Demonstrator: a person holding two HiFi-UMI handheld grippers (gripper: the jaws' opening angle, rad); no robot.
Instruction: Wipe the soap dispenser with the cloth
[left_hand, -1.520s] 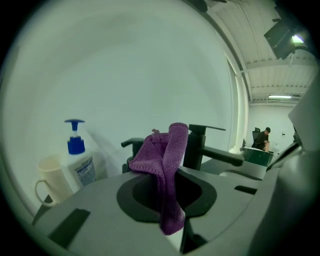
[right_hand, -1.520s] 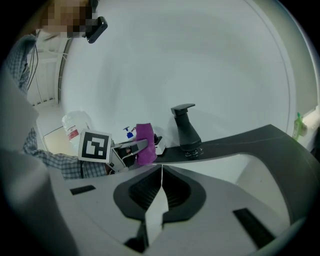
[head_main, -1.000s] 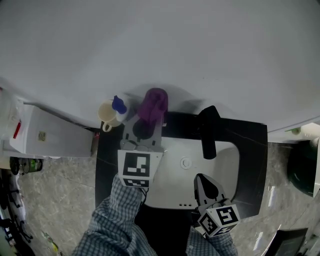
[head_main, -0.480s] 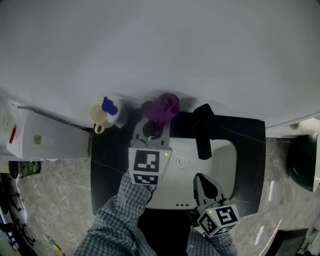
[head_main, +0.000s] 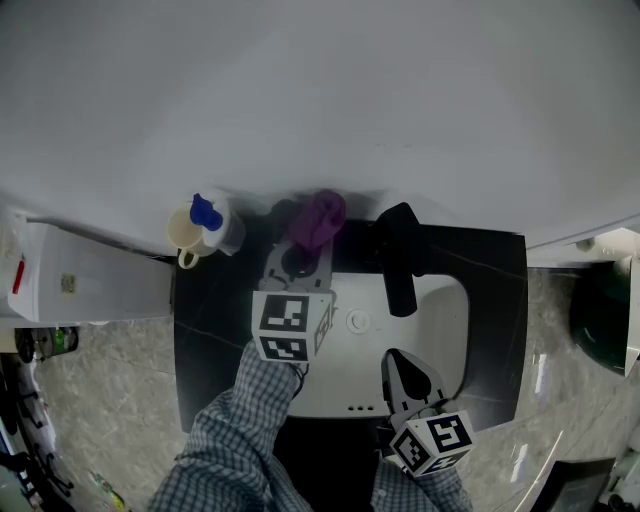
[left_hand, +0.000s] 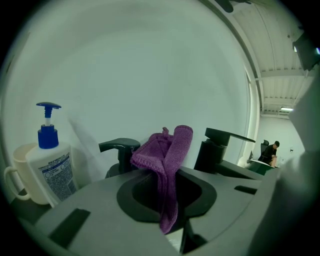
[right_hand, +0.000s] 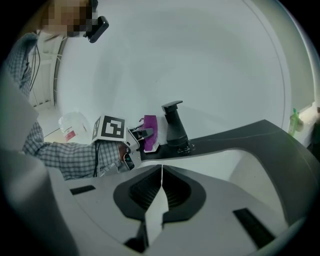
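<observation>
Head view, left tongs (head_main: 302, 248) clamped on purple cloth (head_main: 318, 218), shifted rightward toward faucet (head_main: 398, 262), right tongs (head_main: 399, 363) together.

the head view looks steeply down from above on the dark bench (head_main: 200, 320) and white sink (head_main: 440, 320). the left gripper view sits low and close behind the purple cloth (left_hand: 167, 150), facing the wall (left_hand: 150, 60), the black faucet (left_hand: 210, 155) just beyond. the right gripper view looks from the sink's near edge across the basin; all three share faucet and cloth.
</observation>
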